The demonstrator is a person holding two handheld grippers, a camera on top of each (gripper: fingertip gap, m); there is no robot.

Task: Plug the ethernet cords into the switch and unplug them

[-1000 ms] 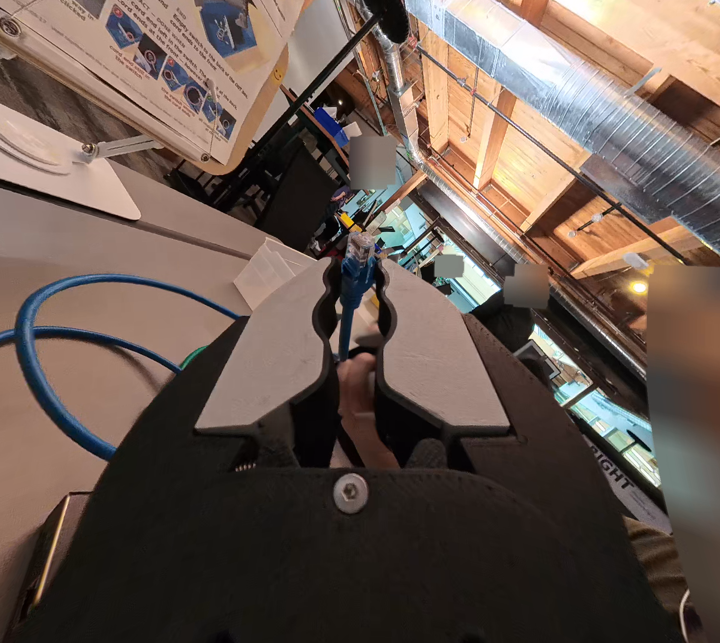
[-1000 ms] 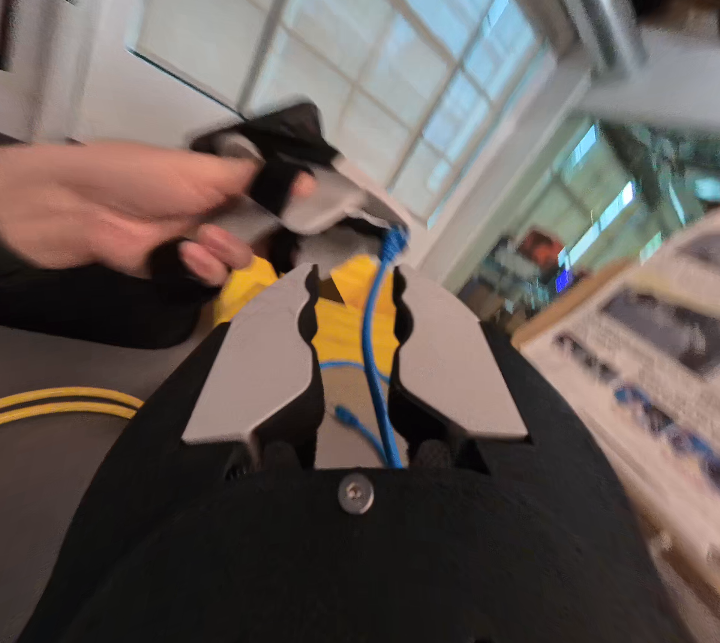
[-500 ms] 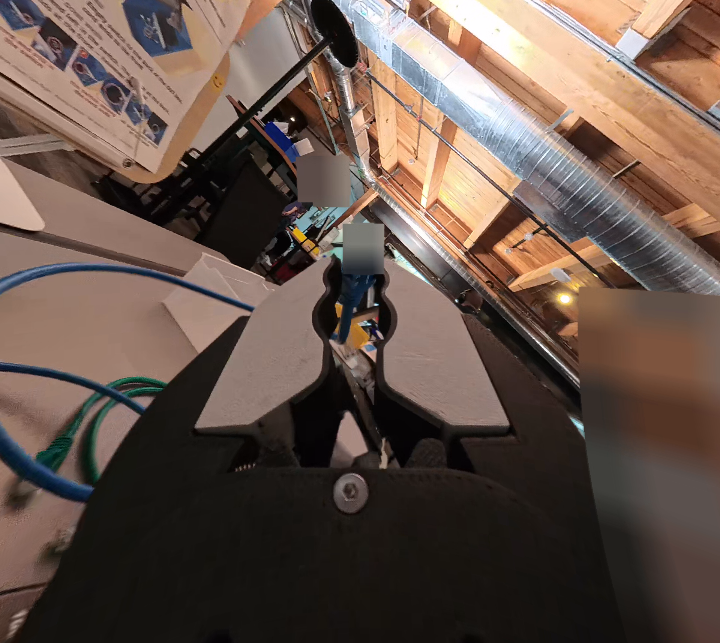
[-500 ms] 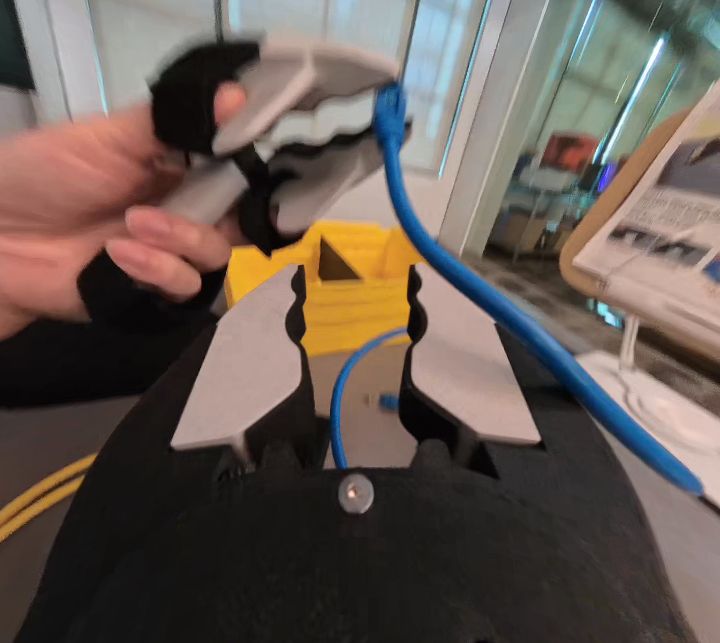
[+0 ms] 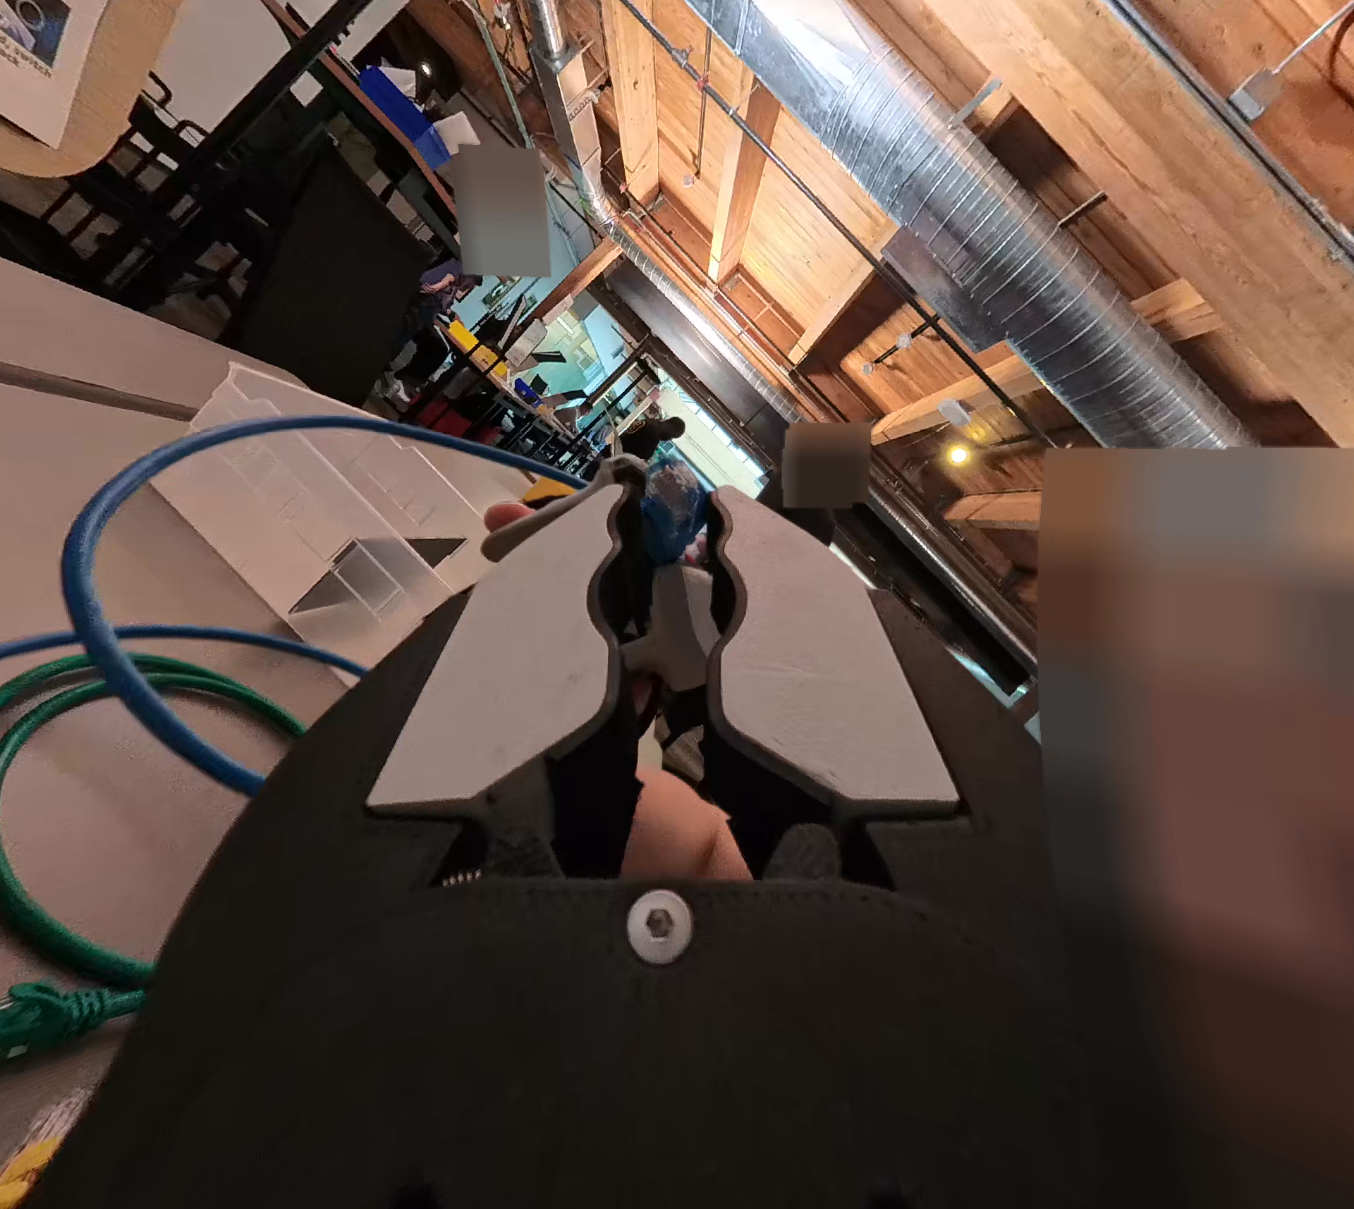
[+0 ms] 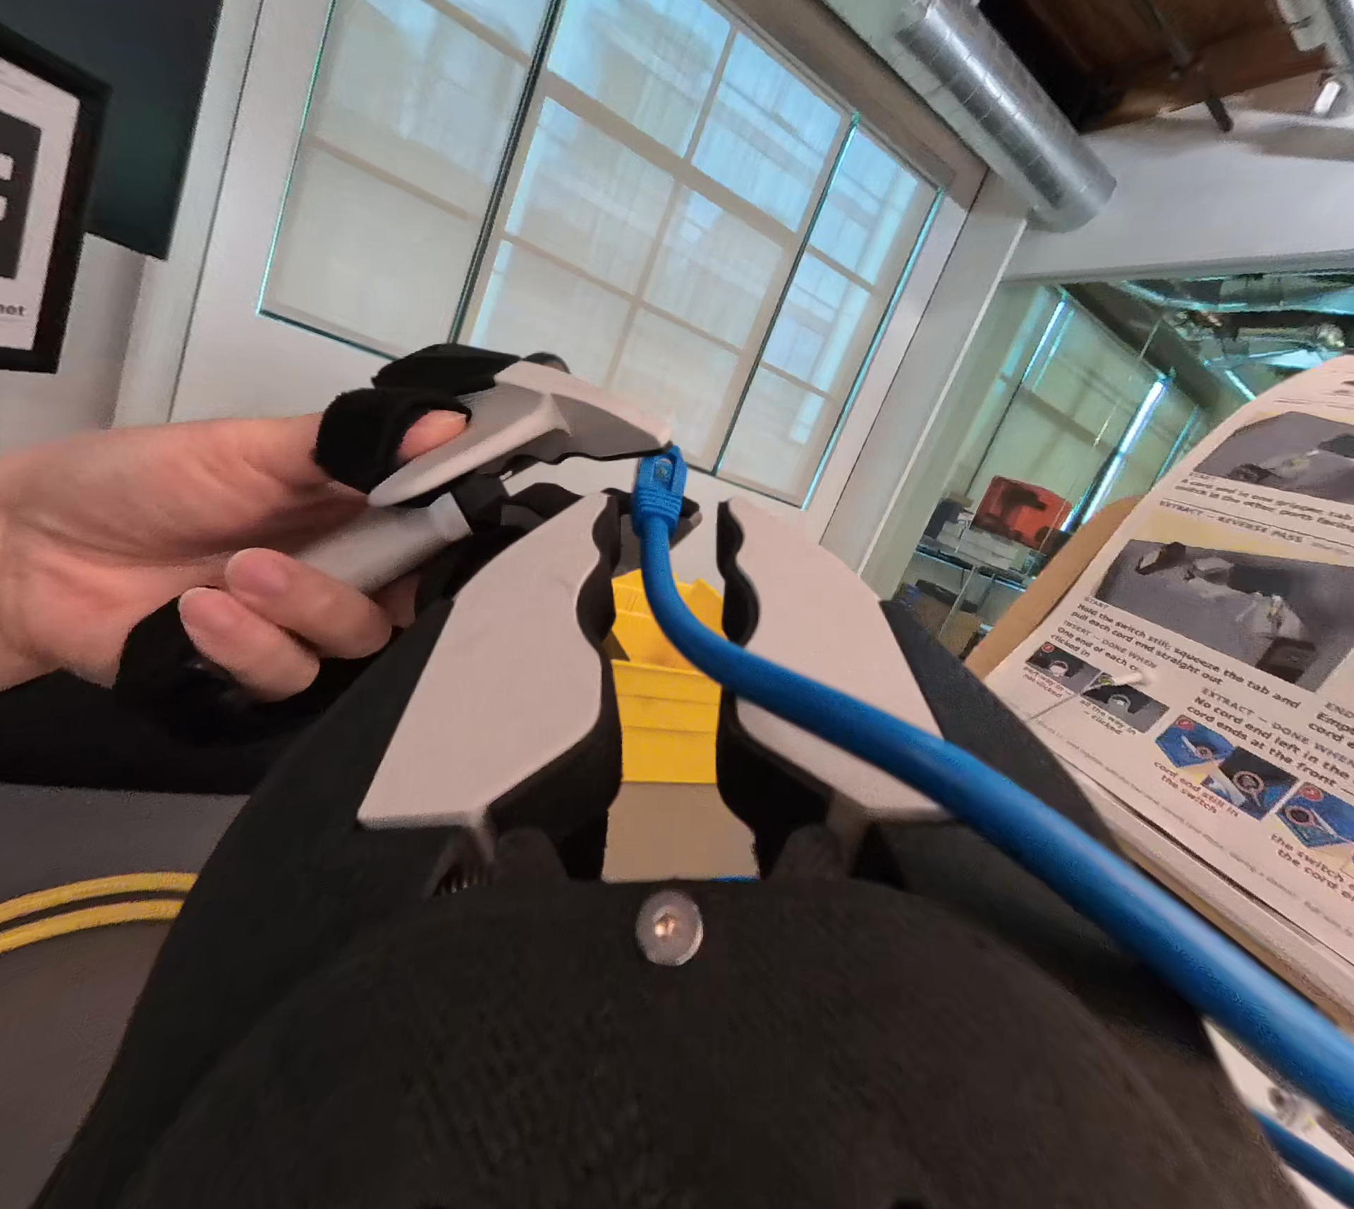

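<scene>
My left gripper [image 5: 668,500] is shut on the plug [image 5: 668,515] of the blue ethernet cord [image 5: 88,588] and holds it up in the air. In the right wrist view a hand holds that left gripper [image 6: 656,445], pinching the plug's end [image 6: 659,474]. My right gripper [image 6: 663,507] is open, with its fingertips on either side of the plug's boot and a gap on each side. The blue cord [image 6: 879,734] trails over its right finger to the lower right. One of the right gripper's fingers [image 5: 546,518] shows beyond the plug in the left wrist view. No switch is in view.
A green cord [image 5: 44,917] lies looped on the grey table [image 5: 110,807], with a white box [image 5: 308,500] behind it. A yellow cord [image 6: 88,895] lies at the left, a yellow bin [image 6: 663,698] stands ahead, and an instruction board [image 6: 1209,624] stands at the right. The tips of both grippers are at nearly the same place.
My right gripper has come up to the blue plug and narrowed its jaws around the boot. My left gripper has kept hold of the plug while turning right.
</scene>
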